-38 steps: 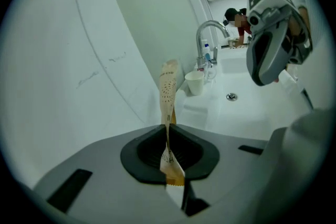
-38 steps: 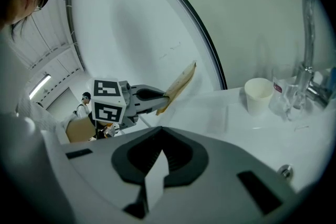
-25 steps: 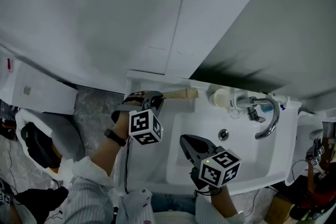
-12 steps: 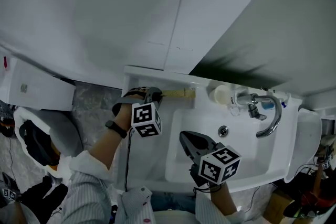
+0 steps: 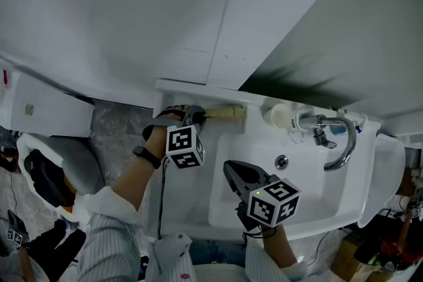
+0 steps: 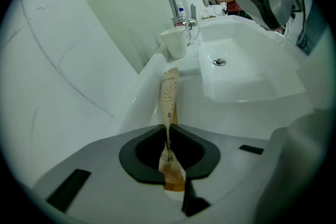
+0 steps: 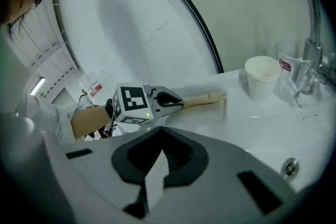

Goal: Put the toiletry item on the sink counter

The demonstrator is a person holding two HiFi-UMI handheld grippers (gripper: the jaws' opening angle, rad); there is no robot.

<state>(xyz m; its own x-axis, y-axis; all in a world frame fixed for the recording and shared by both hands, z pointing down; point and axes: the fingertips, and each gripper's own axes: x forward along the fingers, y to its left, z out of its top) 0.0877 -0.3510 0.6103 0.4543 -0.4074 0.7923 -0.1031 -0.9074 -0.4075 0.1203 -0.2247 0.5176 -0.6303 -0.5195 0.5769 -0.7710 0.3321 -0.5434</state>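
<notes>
Tan toiletry tube (image 6: pixel 169 93), pinched at its tail by our left gripper (image 6: pixel 168 129): we should lay it flat on the sink counter (image 6: pixel 148 81), short of the paper cup (image 6: pixel 176 42); right gripper (image 7: pixel 160 135) closed, empty.

A bathroom — white sink (image 5: pixel 310 208) with chrome tap (image 5: pixel 340 145), paper cup (image 5: pixel 279 117) on its ledge, plain white walls.

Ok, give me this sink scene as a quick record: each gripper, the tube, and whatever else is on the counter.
left gripper: shut on the tube's tail end
tube: beige, pointing along the counter's back ledge toward the cup; cannot tell whether it touches the ledge
right gripper: shut, empty, over the basin
cup: white, upright, left of the tap
glass: clear, between cup and tap
tap: curved spout over the basin
</notes>
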